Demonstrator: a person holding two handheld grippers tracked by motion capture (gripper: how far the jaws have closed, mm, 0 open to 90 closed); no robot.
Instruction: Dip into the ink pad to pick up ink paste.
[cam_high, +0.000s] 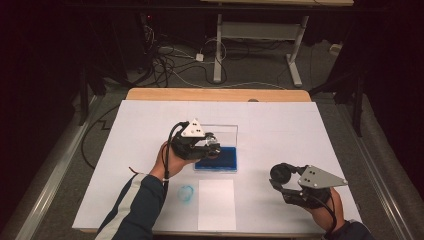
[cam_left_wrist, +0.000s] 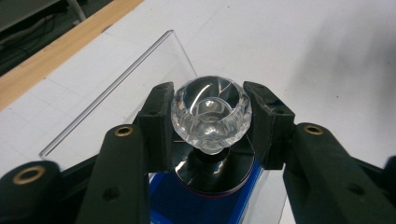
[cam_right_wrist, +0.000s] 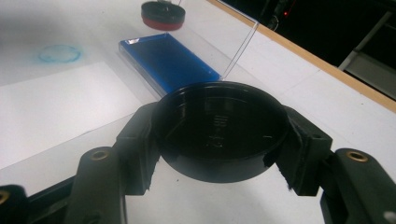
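My left gripper (cam_high: 212, 145) is shut on the clear faceted knob (cam_left_wrist: 211, 108) of a round stamp. The stamp's black base (cam_left_wrist: 212, 173) hangs over the blue ink pad (cam_high: 218, 159) (cam_left_wrist: 170, 200), which lies in a clear case with its lid (cam_high: 223, 131) (cam_left_wrist: 116, 81) standing up. Whether the base touches the pad I cannot tell. In the right gripper view the stamp's base (cam_right_wrist: 163, 15) has a red underside and sits beyond the ink pad (cam_right_wrist: 168, 60). My right gripper (cam_high: 281, 183) (cam_right_wrist: 219, 140) is shut on a round black cap (cam_high: 280, 173) (cam_right_wrist: 219, 126), held above the table at the front right.
A white sheet of paper (cam_high: 216, 204) (cam_right_wrist: 56, 107) lies near the front edge, with a faint blue ring print (cam_high: 186, 193) (cam_right_wrist: 60, 53) to its left. A white cover (cam_high: 280, 125) spreads over the wooden table (cam_high: 215, 94). Cables (cam_high: 170, 65) and desk legs (cam_high: 218, 50) are on the floor beyond.
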